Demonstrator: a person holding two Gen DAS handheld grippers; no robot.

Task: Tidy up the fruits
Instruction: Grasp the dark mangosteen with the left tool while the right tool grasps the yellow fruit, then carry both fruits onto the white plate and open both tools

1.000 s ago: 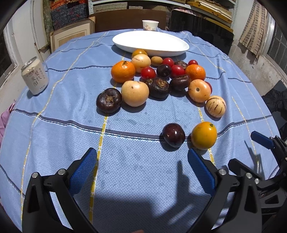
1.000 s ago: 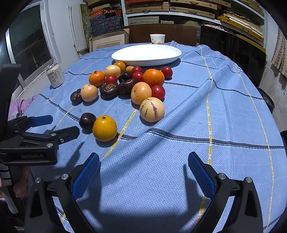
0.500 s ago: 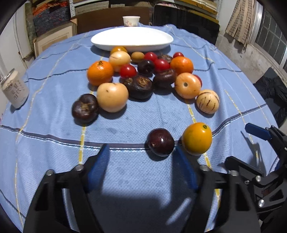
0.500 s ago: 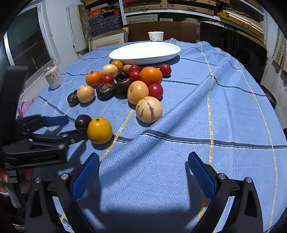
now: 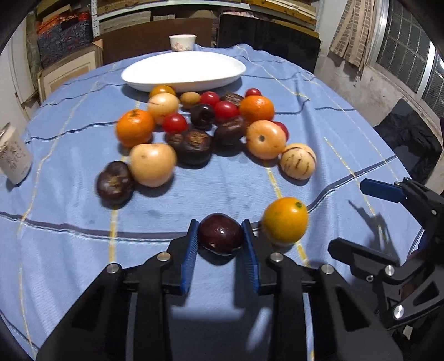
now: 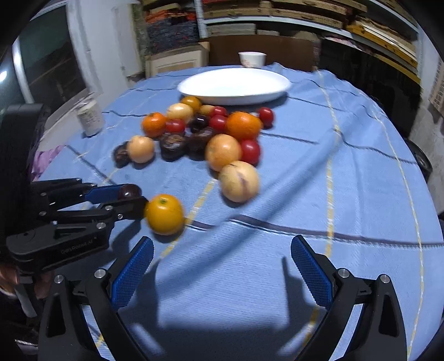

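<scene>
On blue checked tablecloth, shelving behind

Room dim, my tablecloth evenly lit from above. Hard shadows of my tongs fall on its near edge. Both views fisheye-bent, black corners. Motion blur smears the fruit in my right view; far shelves are soft.

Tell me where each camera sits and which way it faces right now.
Left wrist: on the left hand-held gripper, looking down across the table; its jaws are closing on the dark plum.
Right wrist: on the right hand-held gripper, open over bare cloth; the left one shows at left.
Shared: white platter, yellow-orange fruit.
</scene>
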